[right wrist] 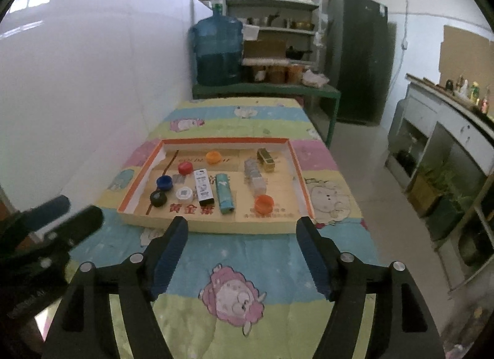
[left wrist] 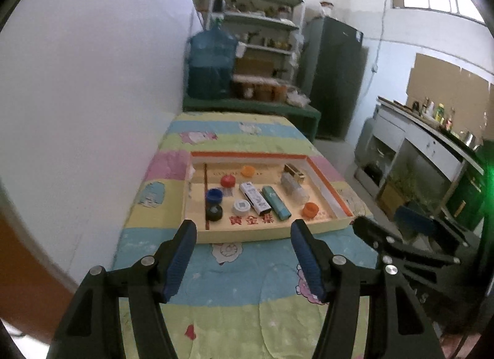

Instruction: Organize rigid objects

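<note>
A shallow cardboard tray (left wrist: 332, 187) (right wrist: 301, 179) with an orange rim lies on the patterned cloth. Inside it are a black cap (left wrist: 214, 212) (right wrist: 158, 198), a blue cap (left wrist: 214, 195) (right wrist: 164, 182), a red cap (left wrist: 228, 180) (right wrist: 185, 167), two orange caps (left wrist: 310, 209) (right wrist: 264, 203), a white round lid (left wrist: 241, 206) (right wrist: 184, 194), a white box (left wrist: 255, 197) (right wrist: 204, 188), a teal tube (left wrist: 275, 202) (right wrist: 224, 193), a gold box (left wrist: 294, 171) (right wrist: 266, 158) and clear cases (left wrist: 293, 187) (right wrist: 254, 178). My left gripper (left wrist: 244, 237) and right gripper (right wrist: 242, 232) both stand open and empty, short of the tray's near edge.
A white wall runs along the left. Beyond the table stand a blue water jug (right wrist: 217, 50), shelves (right wrist: 271, 19) and a dark fridge (right wrist: 359, 56). A counter with bottles (right wrist: 447, 118) lines the right side. The other gripper shows at each view's edge.
</note>
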Motion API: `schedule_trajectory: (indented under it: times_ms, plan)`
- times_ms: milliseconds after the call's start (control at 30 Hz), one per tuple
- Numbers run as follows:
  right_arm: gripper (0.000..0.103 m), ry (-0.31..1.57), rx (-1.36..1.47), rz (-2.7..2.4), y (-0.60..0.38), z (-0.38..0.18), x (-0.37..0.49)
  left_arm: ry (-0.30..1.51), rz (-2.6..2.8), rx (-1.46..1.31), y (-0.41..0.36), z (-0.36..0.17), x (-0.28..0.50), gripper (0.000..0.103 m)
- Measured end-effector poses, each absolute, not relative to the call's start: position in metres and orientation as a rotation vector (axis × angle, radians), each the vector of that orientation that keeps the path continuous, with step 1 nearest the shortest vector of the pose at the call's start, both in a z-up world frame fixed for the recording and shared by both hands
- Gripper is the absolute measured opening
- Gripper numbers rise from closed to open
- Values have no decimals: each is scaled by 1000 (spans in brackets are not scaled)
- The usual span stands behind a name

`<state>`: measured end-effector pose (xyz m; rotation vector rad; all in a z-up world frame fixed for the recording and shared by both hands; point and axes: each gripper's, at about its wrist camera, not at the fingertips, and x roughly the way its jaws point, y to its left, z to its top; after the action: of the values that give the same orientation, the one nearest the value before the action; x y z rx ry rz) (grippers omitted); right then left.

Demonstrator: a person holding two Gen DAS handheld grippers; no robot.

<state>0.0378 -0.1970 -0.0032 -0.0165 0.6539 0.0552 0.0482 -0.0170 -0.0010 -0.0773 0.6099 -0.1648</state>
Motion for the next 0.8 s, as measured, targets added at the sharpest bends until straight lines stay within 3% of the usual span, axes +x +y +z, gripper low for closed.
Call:
schedule_trajectory:
  times_ms: [367,800]
  plan:
    - [75,589,-20,31,-201,18,-20,544,35,18,-28,22,-5,63]
    - [75,573,-48,43,-193,23,-36,543,11,6,-34,27,-15,63]
